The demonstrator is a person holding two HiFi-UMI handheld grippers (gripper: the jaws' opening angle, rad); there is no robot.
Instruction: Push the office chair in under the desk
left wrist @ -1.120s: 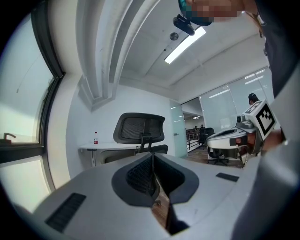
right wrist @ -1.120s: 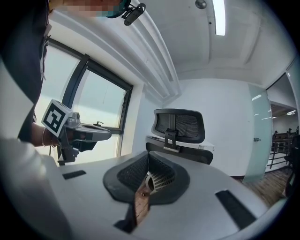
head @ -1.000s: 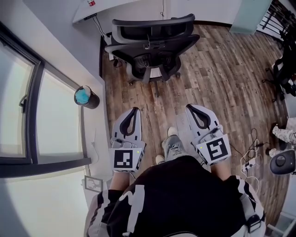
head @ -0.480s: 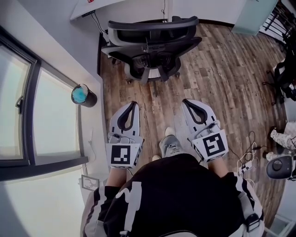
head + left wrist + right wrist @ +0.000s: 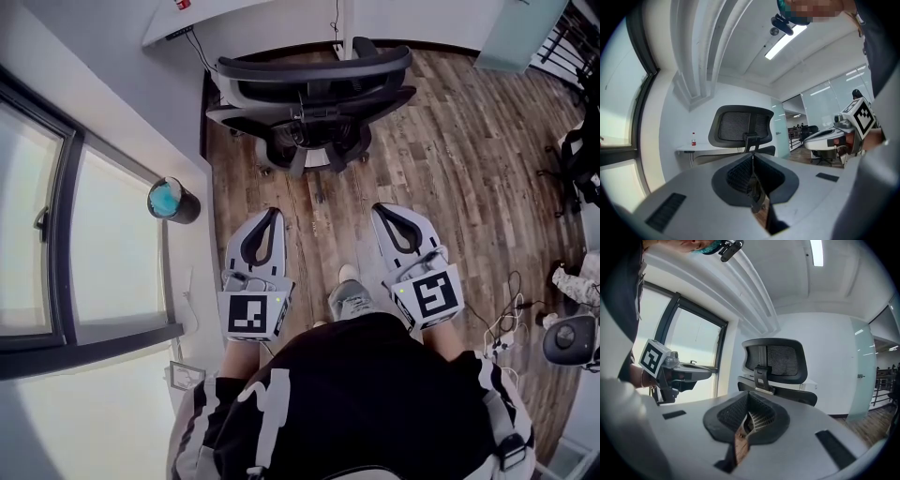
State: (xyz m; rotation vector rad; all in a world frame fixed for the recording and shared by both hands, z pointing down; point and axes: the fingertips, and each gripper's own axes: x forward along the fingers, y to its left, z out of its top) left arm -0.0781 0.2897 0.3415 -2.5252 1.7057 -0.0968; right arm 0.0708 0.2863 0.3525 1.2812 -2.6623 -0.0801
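The black mesh-backed office chair [image 5: 314, 73] stands on the wood floor, its back towards me and its seat facing the white desk [image 5: 234, 13] at the wall. My left gripper [image 5: 266, 217] and right gripper [image 5: 388, 212] are held side by side a short way behind the chair, not touching it. Both are shut with nothing in them. The left gripper view has the chair back [image 5: 740, 124] ahead beyond the closed tips of the left gripper [image 5: 752, 157]. In the right gripper view the chair back [image 5: 780, 359] rises past the closed right gripper [image 5: 749, 394].
A dark cup with a blue top [image 5: 172, 198] sits on the windowsill at left, beside the window [image 5: 37, 225]. Cables and a power strip [image 5: 506, 328] lie on the floor at right, with other chairs [image 5: 579, 150] further right. The person's shoe [image 5: 348, 273] is between the grippers.
Both grippers have edged forward, and the gap to the chair's base has shrunk a little. They stay shut and empty.
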